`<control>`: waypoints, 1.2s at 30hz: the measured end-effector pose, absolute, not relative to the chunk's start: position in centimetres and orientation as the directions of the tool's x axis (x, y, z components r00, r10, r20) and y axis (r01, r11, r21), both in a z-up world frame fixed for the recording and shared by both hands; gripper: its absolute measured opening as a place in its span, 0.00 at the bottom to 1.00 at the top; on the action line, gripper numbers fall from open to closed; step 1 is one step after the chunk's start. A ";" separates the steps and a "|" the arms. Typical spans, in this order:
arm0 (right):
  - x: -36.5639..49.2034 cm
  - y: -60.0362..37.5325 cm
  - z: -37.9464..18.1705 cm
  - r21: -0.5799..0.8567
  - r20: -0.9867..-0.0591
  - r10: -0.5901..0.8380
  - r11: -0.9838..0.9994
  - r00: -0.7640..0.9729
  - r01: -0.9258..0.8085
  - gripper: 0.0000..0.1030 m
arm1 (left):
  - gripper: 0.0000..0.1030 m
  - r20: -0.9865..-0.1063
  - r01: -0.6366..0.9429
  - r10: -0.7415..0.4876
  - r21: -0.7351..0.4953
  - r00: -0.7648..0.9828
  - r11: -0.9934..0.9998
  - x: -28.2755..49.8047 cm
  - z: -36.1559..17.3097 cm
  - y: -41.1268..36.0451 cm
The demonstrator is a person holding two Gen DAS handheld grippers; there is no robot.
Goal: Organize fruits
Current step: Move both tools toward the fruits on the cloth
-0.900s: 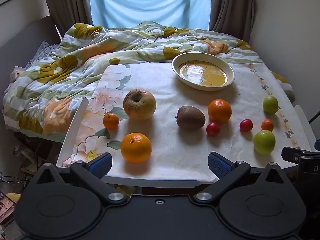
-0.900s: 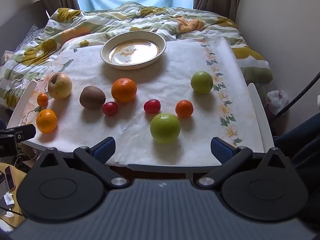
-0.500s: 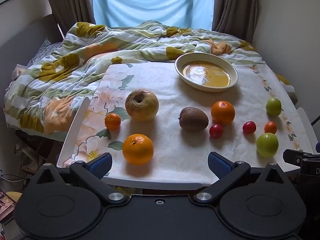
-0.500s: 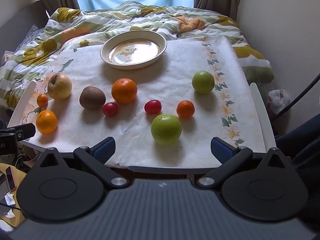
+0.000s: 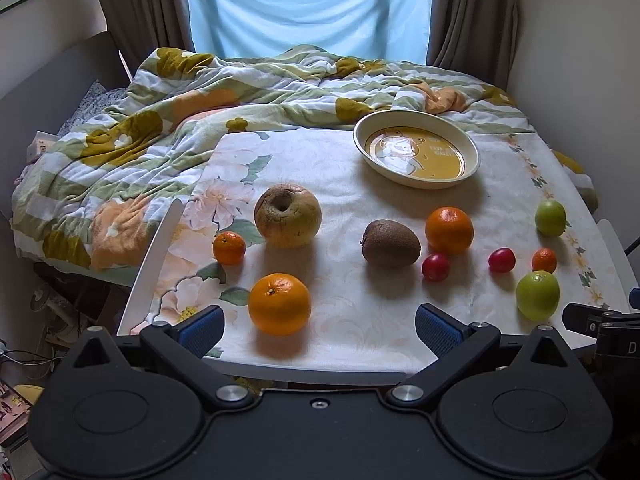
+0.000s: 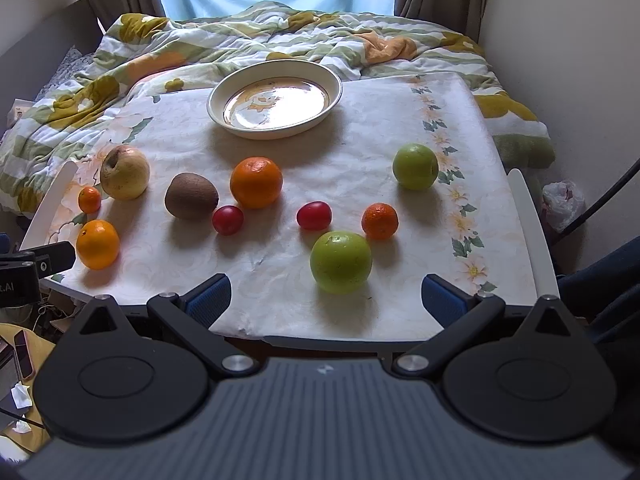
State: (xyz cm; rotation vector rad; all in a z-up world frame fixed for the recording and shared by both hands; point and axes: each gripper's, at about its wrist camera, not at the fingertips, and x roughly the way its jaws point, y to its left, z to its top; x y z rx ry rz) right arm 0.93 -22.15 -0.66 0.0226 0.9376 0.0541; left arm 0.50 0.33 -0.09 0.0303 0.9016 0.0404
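Fruits lie on a cloth-covered table point(image 5: 360, 320). In the left wrist view: a yellow apple point(image 5: 287, 215), a small mandarin point(image 5: 229, 247), an orange point(image 5: 279, 303), a kiwi point(image 5: 391, 243), another orange point(image 5: 449, 230), two red cherry tomatoes point(image 5: 435, 267) point(image 5: 501, 259). In the right wrist view: a big green apple point(image 6: 341, 261), a smaller green apple point(image 6: 415, 166), a small mandarin point(image 6: 379, 221). An empty plate point(image 6: 274, 99) stands at the back. My left gripper point(image 5: 318, 330) is open, just before the near orange. My right gripper point(image 6: 325, 298) is open, just before the big green apple.
A rumpled flowered quilt point(image 5: 168, 140) covers the bed behind and left of the table. Walls and curtains close the back and right. The table's white side rails point(image 6: 532, 236) flank the cloth. Clutter lies on the floor at the left point(image 6: 22, 356).
Both grippers have moved slightly forward and to the left; the fruits appear a little nearer. Nothing on the table has moved.
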 end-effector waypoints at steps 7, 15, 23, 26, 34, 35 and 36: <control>0.9 -22.0 -0.7 0.045 -0.805 0.057 0.998 0.590 -0.034 1.00 | 1.00 -0.782 -0.021 0.053 0.052 0.621 0.998 0.5 -0.1 0.3; 0.9 -22.1 -0.7 0.046 -0.806 0.058 0.998 0.589 -0.035 1.00 | 1.00 -0.780 -0.022 0.048 0.044 0.624 0.999 0.6 0.1 0.3; 0.9 -22.0 -0.6 0.046 -0.804 0.058 0.998 0.592 -0.035 1.00 | 1.00 -0.775 -0.022 0.041 0.035 0.631 0.999 0.7 0.2 0.4; 0.8 -22.0 -0.4 0.049 -0.799 0.060 0.998 0.598 -0.035 1.00 | 1.00 -0.773 -0.020 0.034 0.027 0.633 0.999 0.6 0.3 0.4; 0.8 -22.0 -0.2 0.051 -0.796 0.061 0.998 0.603 -0.034 1.00 | 1.00 -0.767 -0.016 0.035 0.032 0.641 0.999 0.5 0.5 0.3; 0.8 -22.0 -0.3 0.051 -0.796 0.062 0.998 0.602 -0.035 1.00 | 1.00 -0.766 -0.016 0.034 0.031 0.642 0.999 0.4 0.5 0.4; 0.8 -22.0 -0.3 0.050 -0.796 0.061 0.998 0.602 -0.035 1.00 | 1.00 -0.764 -0.017 0.033 0.029 0.644 0.999 0.4 0.5 0.4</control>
